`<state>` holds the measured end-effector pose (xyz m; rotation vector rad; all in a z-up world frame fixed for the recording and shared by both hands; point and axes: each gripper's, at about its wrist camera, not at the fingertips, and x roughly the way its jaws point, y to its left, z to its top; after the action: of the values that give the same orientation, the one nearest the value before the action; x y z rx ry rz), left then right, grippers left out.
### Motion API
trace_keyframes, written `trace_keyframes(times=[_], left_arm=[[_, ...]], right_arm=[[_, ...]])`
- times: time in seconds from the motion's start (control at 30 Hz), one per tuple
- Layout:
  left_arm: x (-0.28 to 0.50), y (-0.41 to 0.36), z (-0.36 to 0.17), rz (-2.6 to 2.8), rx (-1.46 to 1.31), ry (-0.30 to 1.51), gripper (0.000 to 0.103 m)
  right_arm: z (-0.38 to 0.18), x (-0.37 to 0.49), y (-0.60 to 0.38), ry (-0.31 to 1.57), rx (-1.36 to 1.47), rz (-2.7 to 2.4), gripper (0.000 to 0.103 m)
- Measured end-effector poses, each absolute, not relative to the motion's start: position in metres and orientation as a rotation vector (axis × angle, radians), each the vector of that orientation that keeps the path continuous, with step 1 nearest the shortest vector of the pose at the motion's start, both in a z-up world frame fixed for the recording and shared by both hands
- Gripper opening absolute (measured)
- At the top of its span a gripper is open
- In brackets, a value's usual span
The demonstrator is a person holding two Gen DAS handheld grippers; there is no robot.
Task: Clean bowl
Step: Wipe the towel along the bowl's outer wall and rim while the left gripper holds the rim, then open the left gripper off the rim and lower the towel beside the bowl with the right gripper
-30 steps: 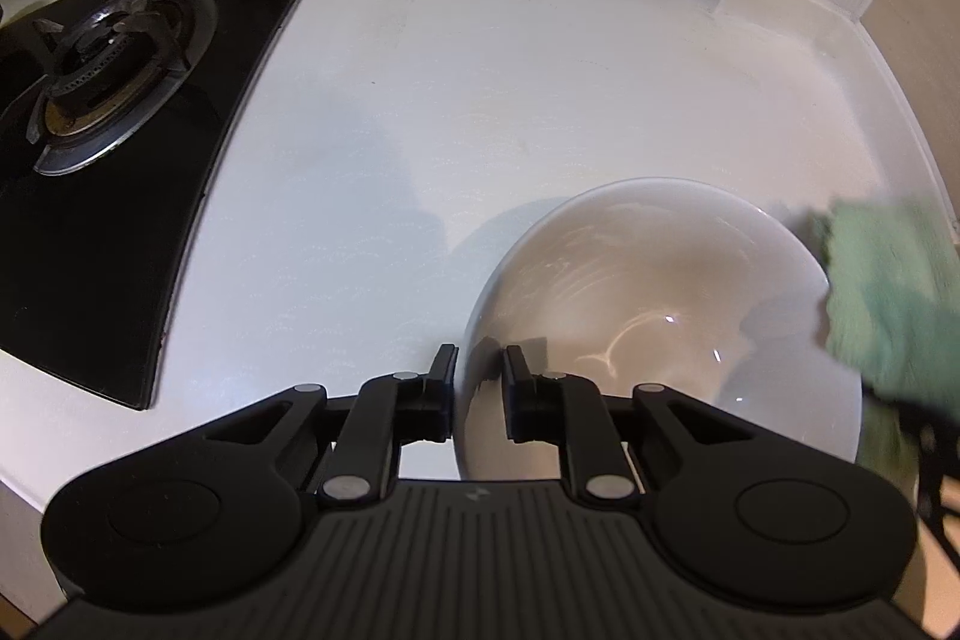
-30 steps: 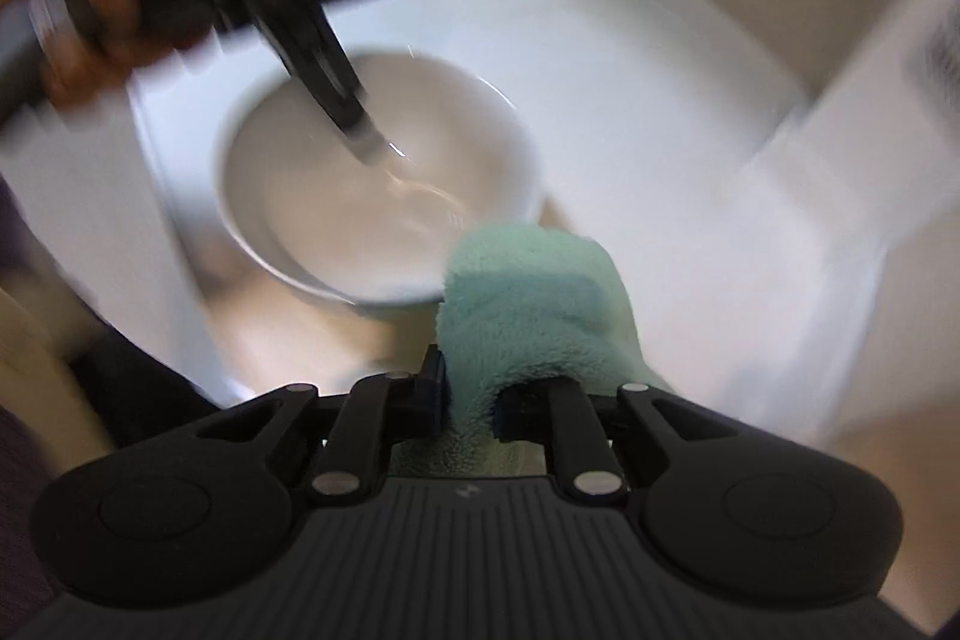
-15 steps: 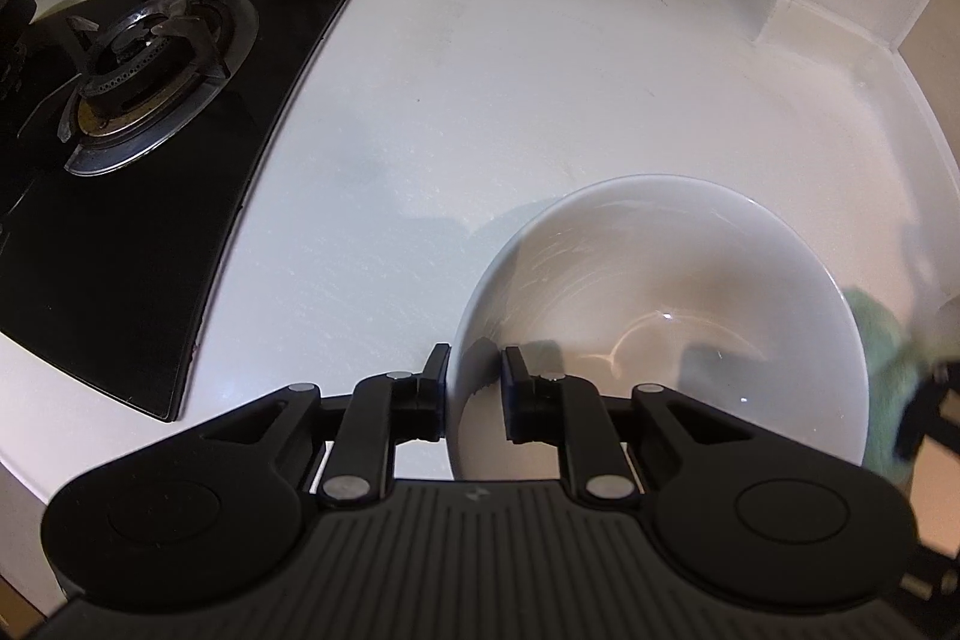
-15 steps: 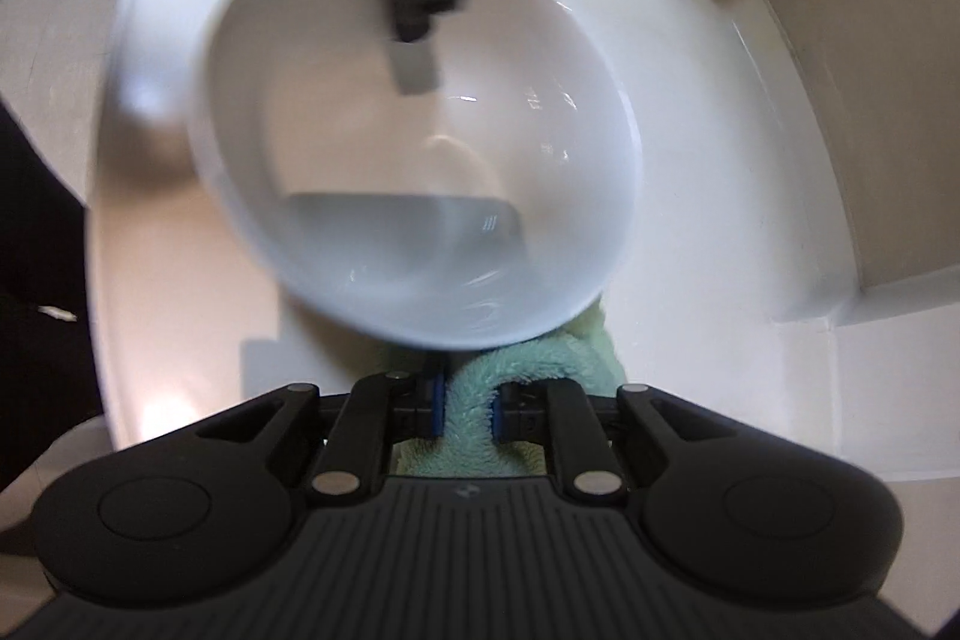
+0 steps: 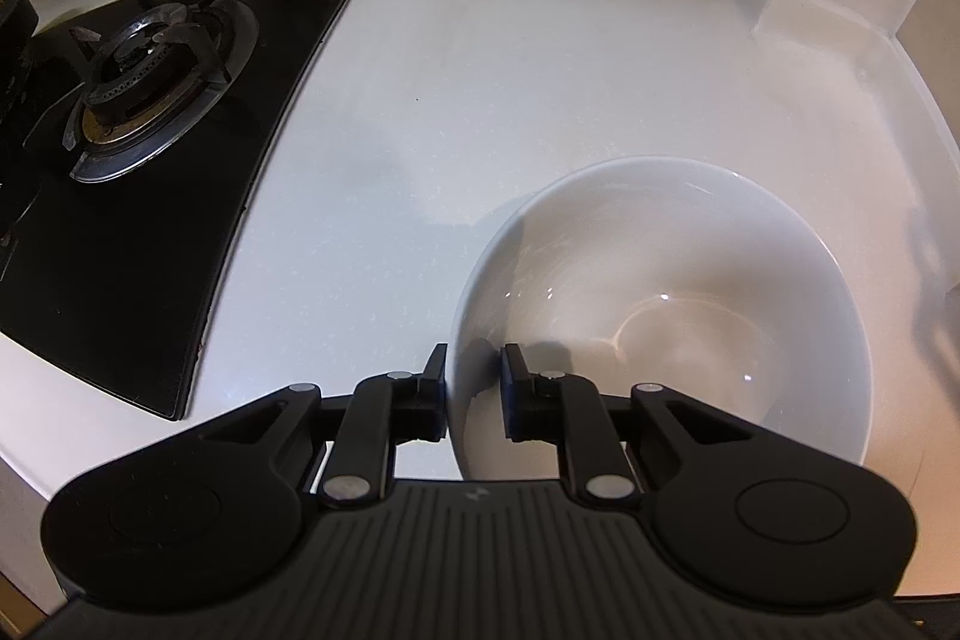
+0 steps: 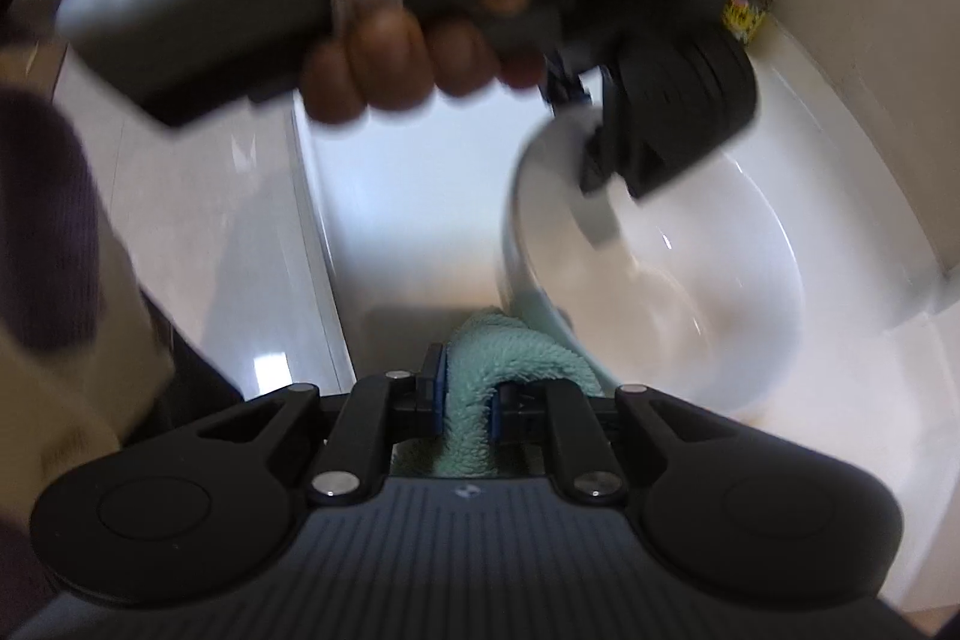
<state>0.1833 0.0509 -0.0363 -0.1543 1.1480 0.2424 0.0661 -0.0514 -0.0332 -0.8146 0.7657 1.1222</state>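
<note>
The white bowl (image 5: 660, 316) sits on the counter (image 5: 480, 70), stove (image 5: 138, 160) at ten o'clock. The left gripper (image 5: 474, 388), jaws just closing, pinches its near rim. The right gripper (image 6: 468, 394) clamps the green cloth (image 6: 510, 358) under the bowl's outer wall (blurry here). Best steady that rim firmly while wiping.

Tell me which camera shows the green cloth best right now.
The right wrist view: the green cloth sits folded between the right claw pads, pressed against the outside of the white bowl. The left wrist view shows none of the cloth, only the bowl's inside and the left claw astride its rim.
</note>
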Motion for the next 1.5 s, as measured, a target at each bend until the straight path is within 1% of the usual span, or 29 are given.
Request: trace_keyframes(times=[0.17,0.33,0.4,0.5,0.63,0.8,0.97,1.03,1.1,1.17,1.23,1.3,1.5], left_arm=[[0.182,0.055,-0.036,0.221,-0.18,1.165,0.013],[0.18,0.053,-0.035,0.183,-0.199,1.176,0.023],[0.18,0.053,-0.035,0.175,-0.203,1.178,0.024],[0.18,0.054,-0.034,0.17,-0.208,1.174,0.024],[0.181,0.058,-0.031,0.177,-0.212,1.164,0.021],[0.181,0.058,-0.028,0.184,-0.201,1.156,0.018],[0.181,0.058,-0.027,0.186,-0.195,1.155,0.017],[0.181,0.058,-0.027,0.184,-0.193,1.154,0.017],[0.181,0.06,-0.027,0.18,-0.189,1.154,0.017],[0.178,0.064,-0.028,0.17,-0.183,1.153,0.017],[0.178,0.065,-0.028,0.167,-0.182,1.152,0.017],[0.179,0.066,-0.028,0.167,-0.182,1.152,0.017],[0.177,0.066,-0.019,0.17,-0.162,1.116,0.015]], right_arm=[[-0.032,0.077,-0.038,0.732,-0.702,1.119,0.008],[-0.025,0.092,-0.046,0.732,-0.505,1.064,0.008],[-0.02,0.097,-0.057,0.749,-0.421,1.029,0.007],[-0.013,0.102,-0.071,0.777,-0.352,0.973,0.006],[-0.005,0.106,-0.087,0.81,-0.303,0.849,0.007],[0.007,0.125,-0.121,0.773,-0.238,0.562,0.008],[0.008,0.148,-0.139,0.737,-0.182,0.436,0.008],[0.005,0.158,-0.142,0.742,-0.174,0.413,0.01],[-0.01,0.17,-0.132,0.807,-0.268,0.371,0.019],[-0.029,0.178,-0.128,0.855,-0.343,0.304,0.024],[-0.033,0.174,-0.134,0.858,-0.341,0.288,0.029],[-0.031,0.172,-0.138,0.866,-0.319,0.294,0.039],[-0.008,0.161,-0.148,0.872,-0.271,0.281,0.04]])
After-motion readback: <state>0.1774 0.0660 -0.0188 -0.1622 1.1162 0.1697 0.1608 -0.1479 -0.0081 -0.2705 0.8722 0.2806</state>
